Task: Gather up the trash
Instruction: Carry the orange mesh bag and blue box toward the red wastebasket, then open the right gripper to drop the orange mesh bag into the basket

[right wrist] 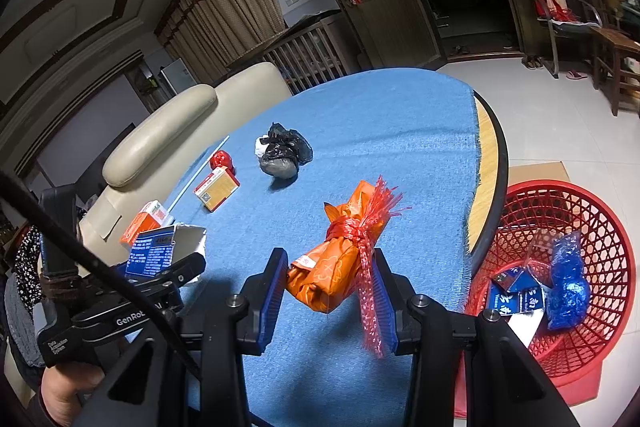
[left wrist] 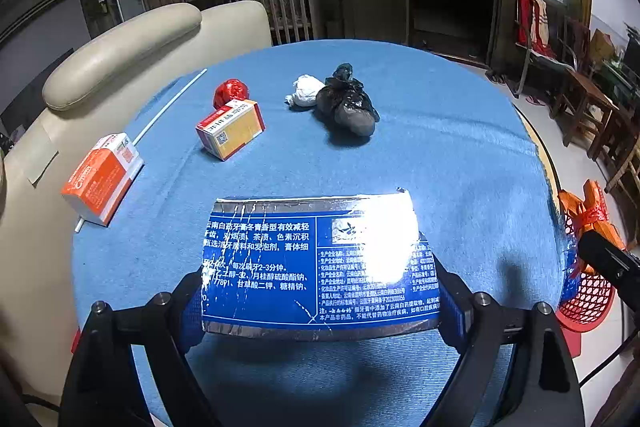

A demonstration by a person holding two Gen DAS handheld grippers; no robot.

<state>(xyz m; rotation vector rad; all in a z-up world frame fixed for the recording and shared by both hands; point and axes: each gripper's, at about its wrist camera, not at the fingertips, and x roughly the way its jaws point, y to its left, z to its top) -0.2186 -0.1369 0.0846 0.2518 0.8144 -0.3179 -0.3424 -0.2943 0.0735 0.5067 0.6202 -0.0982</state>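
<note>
My left gripper (left wrist: 320,311) is shut on a blue toothpaste box (left wrist: 304,263), gripped across its width just above the blue tablecloth (left wrist: 448,155). The right wrist view shows that box (right wrist: 154,253) at lower left. My right gripper (right wrist: 330,291) is shut on an orange wrapped packet (right wrist: 340,255) tied with red ribbon, held over the cloth near the table's right edge. A red mesh basket (right wrist: 592,227) stands on the floor to the right, with blue cartons and a blue bag inside. Loose on the cloth lie a black bag (left wrist: 348,107), a white wad (left wrist: 306,89) and a red foil ball (left wrist: 230,93).
A yellow-and-red box (left wrist: 232,127), an orange-and-white box (left wrist: 102,179) and a thin white stick (left wrist: 172,105) lie at the table's left. A cream sofa (left wrist: 120,47) borders that side. Wooden chairs (right wrist: 616,55) stand on the tiled floor at far right.
</note>
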